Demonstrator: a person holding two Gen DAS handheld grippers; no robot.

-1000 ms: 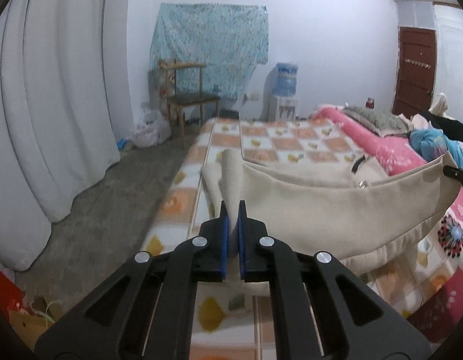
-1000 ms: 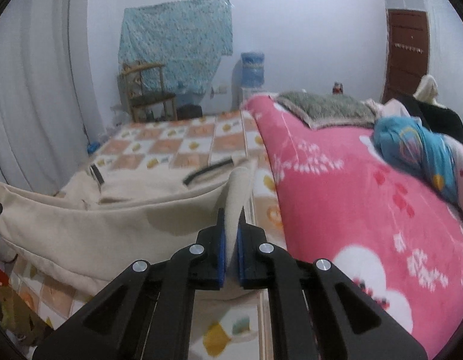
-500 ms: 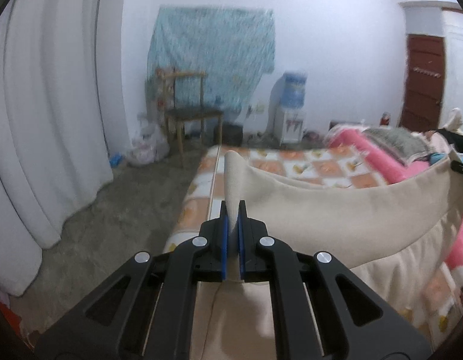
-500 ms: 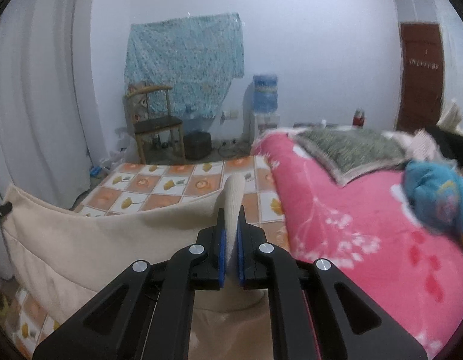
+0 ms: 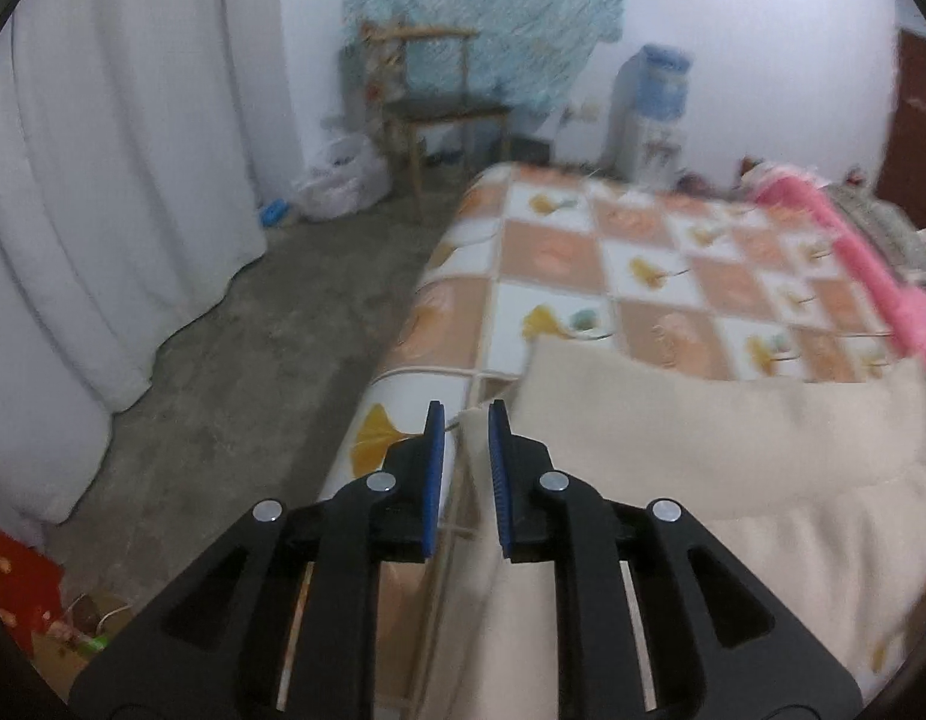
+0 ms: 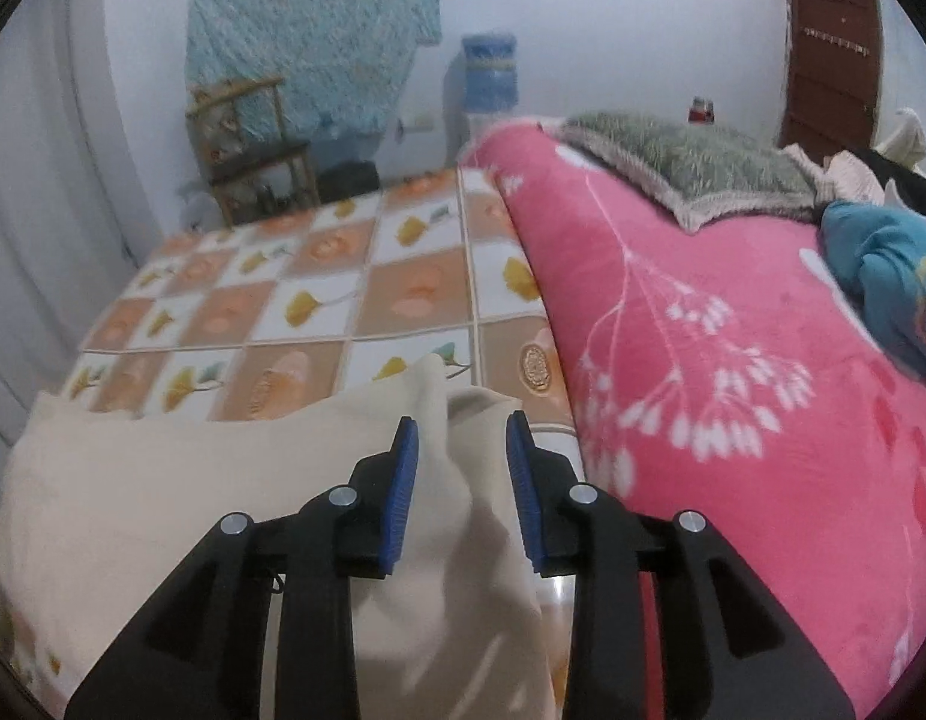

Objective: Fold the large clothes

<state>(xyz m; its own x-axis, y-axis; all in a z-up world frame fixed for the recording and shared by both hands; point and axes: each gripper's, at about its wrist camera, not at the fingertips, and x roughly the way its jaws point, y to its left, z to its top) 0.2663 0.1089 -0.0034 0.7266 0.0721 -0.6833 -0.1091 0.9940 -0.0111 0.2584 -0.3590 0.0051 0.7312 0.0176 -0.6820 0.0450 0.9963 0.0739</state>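
The large cream fabric garment (image 5: 673,420) lies folded across the near end of the bed, on the checked orange-and-white bedcover with yellow leaf prints (image 5: 643,264), its folded top edge running from the bed's left edge to the foot of the thick pink floral blanket (image 6: 703,312). The left gripper (image 5: 466,456), black with blue-padded fingers (image 5: 434,468), is released; a thin corner of the cream cloth stands loose in the gap, touching neither pad clearly. The right gripper (image 6: 457,468) is likewise spread apart, with the garment's right corner (image 6: 445,420) bunched up between the pads, ungripped. The pink blanket crowds the bed's right side just beside the right gripper, carrying a grey fringed cushion (image 6: 691,162) and a crumpled teal cloth (image 6: 883,264). Beyond the bed's far edge stand a wooden chair (image 5: 439,102), a water dispenser with a blue bottle (image 5: 649,108) and a pale blue patterned cloth hung on the wall (image 6: 307,36). White curtains (image 5: 103,180) hang at the left over a bare concrete floor (image 5: 253,348); a dark brown door (image 6: 829,48) stands at the right. No writing is legible; both views are motion-blurred.
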